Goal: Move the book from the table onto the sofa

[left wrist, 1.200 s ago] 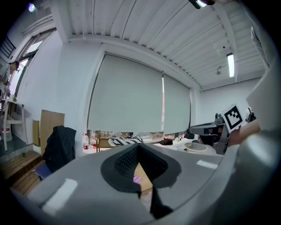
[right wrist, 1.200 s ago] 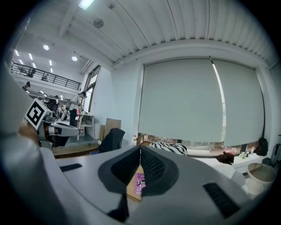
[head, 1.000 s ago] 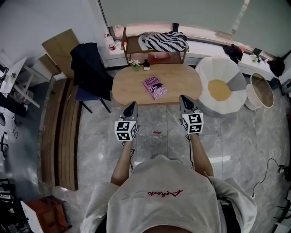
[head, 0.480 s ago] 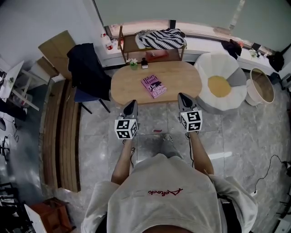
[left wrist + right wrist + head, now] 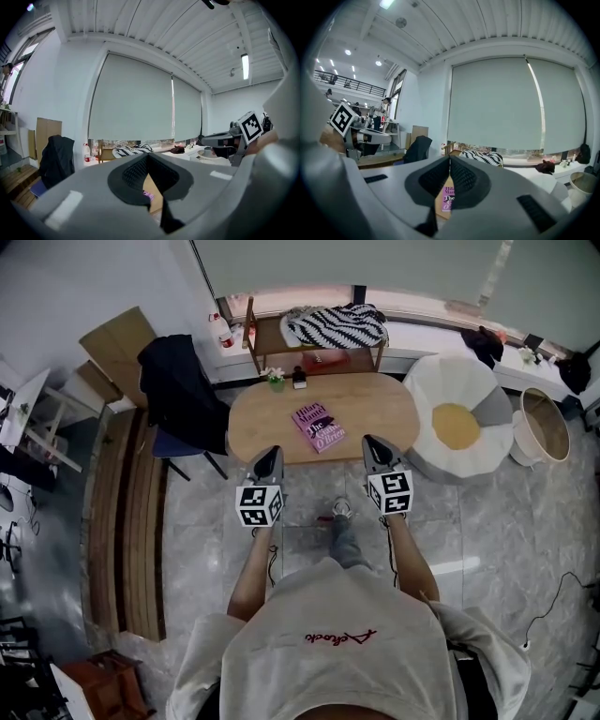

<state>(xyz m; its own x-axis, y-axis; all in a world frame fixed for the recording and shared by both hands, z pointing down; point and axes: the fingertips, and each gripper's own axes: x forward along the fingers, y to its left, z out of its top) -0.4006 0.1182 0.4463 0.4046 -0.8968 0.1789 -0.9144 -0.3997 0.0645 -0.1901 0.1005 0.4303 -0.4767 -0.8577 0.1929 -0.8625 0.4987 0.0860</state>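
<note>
A pink book [image 5: 319, 427] lay flat near the middle of an oval wooden tabletop [image 5: 380, 409]. The left gripper [image 5: 269, 454] and right gripper [image 5: 372, 442] were held side by side at the tabletop's near edge, apart from the book. Both pairs of fingers were clenched together with nothing between them. A white, petal-shaped sofa [image 5: 441, 381] with a yellow centre stood just right of the tabletop. A chair [image 5: 183, 381] draped in a dark jacket stood at its left.
</note>
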